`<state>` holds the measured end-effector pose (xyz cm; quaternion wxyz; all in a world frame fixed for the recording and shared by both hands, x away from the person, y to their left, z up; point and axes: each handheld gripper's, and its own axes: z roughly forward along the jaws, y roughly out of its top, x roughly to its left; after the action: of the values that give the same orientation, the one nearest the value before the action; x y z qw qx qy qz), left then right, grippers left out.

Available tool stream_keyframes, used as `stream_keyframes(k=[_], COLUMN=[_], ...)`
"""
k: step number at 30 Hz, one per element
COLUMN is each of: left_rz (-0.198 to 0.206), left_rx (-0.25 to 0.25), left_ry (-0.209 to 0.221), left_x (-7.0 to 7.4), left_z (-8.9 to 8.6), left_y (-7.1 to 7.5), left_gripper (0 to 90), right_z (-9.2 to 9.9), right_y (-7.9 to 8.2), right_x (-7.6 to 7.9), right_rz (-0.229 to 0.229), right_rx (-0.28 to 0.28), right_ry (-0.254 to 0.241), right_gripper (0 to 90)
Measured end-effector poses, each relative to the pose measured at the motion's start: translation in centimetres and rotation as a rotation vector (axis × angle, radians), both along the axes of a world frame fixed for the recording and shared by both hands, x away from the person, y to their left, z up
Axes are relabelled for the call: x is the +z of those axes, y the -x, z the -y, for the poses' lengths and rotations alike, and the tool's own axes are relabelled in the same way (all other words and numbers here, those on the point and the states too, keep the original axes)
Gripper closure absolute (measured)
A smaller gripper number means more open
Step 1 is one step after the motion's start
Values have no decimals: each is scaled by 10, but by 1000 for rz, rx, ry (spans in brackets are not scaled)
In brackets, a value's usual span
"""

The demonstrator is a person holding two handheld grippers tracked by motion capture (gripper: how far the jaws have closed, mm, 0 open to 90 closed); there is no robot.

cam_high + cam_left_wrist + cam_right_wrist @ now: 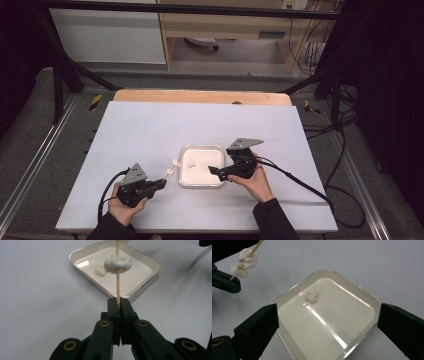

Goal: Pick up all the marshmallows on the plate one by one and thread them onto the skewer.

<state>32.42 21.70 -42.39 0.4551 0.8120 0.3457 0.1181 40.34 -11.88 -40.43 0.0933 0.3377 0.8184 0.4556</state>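
Observation:
My left gripper (162, 184) (119, 301) is shut on the lower end of a thin wooden skewer (117, 287) (171, 170), left of the tray. Two white puffy pieces are threaded on the skewer (258, 244), one (247, 255) above the other (239, 270); the left gripper view has one of them (117, 263) close up. A shallow white tray (200, 146) (71, 256) (294, 286) holds one loose white piece (191, 162) (100, 270) (311, 296). My right gripper (212, 170) (327, 315) hangs open over the tray's right side, with nothing between its jaws.
The tray sits near the middle front of a pale mat on a wooden table (200, 96). Black frame posts (57, 85) stand at the far corners, and cables (300, 182) trail off to the right. Bare mat lies beyond the tray and on both sides.

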Motion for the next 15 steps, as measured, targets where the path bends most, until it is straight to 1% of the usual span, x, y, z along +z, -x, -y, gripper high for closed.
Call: stream_keyframes(k=[7, 10, 11, 15], left_rz=[0, 1, 1, -6], left_rx=[1, 3, 5, 9], left_ry=[4, 6, 7, 4], left_x=[-2, -2, -2, -5], left_z=[-5, -6, -6, -6], left_y=[0, 0, 0, 0], left_gripper=[885, 885, 885, 885], right_z=[-30, -41, -44, -54], right_y=[-10, -15, -17, -21], right_x=[-3, -6, -7, -10], right_rz=[10, 5, 11, 8], right_rx=[12, 12, 13, 11], right_ry=[80, 98, 108, 127], right_gripper=[62, 63, 64, 61])
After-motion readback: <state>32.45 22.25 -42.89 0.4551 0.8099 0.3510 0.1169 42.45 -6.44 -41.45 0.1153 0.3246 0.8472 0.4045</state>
